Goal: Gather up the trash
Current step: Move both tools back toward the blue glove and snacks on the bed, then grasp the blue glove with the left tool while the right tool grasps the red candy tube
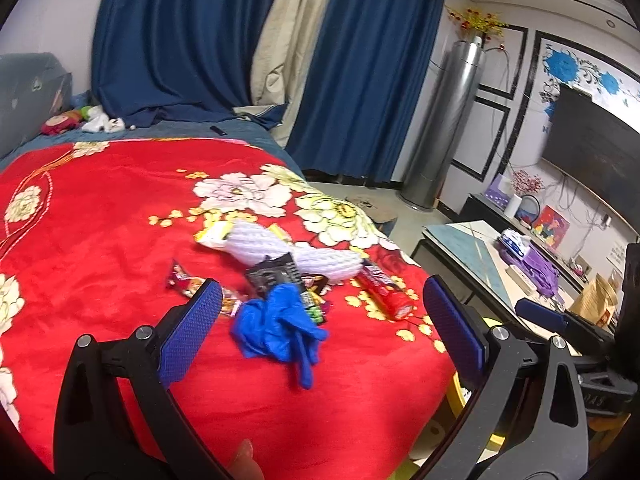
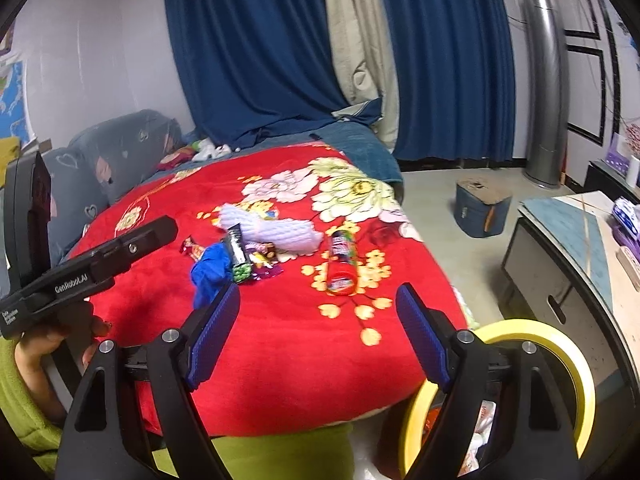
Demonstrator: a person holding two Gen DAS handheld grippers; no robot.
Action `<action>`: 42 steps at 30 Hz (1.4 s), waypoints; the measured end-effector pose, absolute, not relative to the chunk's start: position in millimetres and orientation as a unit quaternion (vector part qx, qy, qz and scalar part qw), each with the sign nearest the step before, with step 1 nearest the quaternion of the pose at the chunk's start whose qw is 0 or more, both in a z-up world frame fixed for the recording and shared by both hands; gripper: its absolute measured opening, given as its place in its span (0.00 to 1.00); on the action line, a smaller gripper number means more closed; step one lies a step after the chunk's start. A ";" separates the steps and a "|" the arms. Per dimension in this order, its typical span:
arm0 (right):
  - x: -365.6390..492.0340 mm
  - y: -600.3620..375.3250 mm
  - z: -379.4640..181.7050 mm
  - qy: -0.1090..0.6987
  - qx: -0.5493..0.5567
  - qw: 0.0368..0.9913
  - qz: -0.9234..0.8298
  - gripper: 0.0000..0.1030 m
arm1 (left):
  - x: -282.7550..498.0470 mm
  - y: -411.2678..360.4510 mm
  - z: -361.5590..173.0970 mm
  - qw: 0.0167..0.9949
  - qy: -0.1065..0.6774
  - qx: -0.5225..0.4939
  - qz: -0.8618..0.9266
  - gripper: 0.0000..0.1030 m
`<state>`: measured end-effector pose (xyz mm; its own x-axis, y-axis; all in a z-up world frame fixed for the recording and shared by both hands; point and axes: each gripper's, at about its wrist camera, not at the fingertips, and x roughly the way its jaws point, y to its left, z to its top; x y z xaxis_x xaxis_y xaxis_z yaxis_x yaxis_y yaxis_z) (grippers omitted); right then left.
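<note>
Ahead of left gripper (image 1: 322, 312), blue glove (image 1: 280, 326), jaws apart

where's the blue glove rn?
The blue glove lies crumpled on the red floral blanket, centre of the left wrist view, at the near edge of the trash pile, just in front of the black wrapper.

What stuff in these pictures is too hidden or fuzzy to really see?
- Yellow bin, right wrist view: the right gripper covers most of its inside, so its contents are unclear.
- Small wrappers, left wrist view: blurred and partly under the blue glove, so they can't be counted.
- Red can, both views: label too fuzzy to read.
- Toys at the bed's far end, left wrist view: too small to identify.
</note>
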<state>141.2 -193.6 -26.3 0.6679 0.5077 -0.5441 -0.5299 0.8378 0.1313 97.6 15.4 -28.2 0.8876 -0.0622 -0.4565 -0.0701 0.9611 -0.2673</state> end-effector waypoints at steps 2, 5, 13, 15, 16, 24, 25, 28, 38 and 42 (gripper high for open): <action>144.6 -184.3 -29.0 0.297 -0.024 0.909 0.291 0.75 | 96.8 21.2 -29.0 0.960 0.239 -0.143 0.009 0.89; 148.4 -169.9 -30.4 0.301 -0.031 0.905 0.300 0.75 | 97.4 31.9 -31.4 0.958 0.242 -0.153 0.018 0.89; 168.1 -141.9 -35.1 0.311 -0.045 0.898 0.309 0.75 | 104.9 50.5 -48.9 0.946 0.276 -0.169 0.012 0.89; 174.8 -139.0 -39.1 0.313 -0.048 0.899 0.303 0.75 | 108.4 53.1 -54.3 0.943 0.284 -0.172 0.007 0.89; 179.7 -138.3 -41.7 0.317 -0.049 0.899 0.297 0.75 | 109.8 54.4 -57.1 0.941 0.289 -0.175 0.004 0.88; 225.5 -138.6 -67.6 0.355 -0.045 0.897 0.259 0.75 | 122.4 60.4 -80.6 0.926 0.318 -0.204 -0.018 0.74; 230.8 -137.3 -70.7 0.359 -0.046 0.896 0.257 0.75 | 123.6 61.3 -82.6 0.924 0.321 -0.208 -0.020 0.73; 242.7 -133.2 -77.8 0.366 -0.045 0.894 0.254 0.75 | 125.4 62.4 -87.7 0.918 0.327 -0.221 -0.027 0.71; 270.6 -116.8 -100.7 0.381 -0.049 0.892 0.240 0.70 | 130.8 57.2 -103.0 0.905 0.351 -0.237 -0.049 0.53; 281.1 -116.4 -113.5 0.400 -0.039 0.885 0.234 0.55 | 130.3 59.9 -105.5 0.900 0.355 -0.247 -0.052 0.46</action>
<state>281.1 -116.4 -113.5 0.5703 0.3839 -0.7262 -0.4463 0.8870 0.1184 130.3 59.9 -105.5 0.7430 -0.2689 -0.6130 -0.0820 0.8723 -0.4820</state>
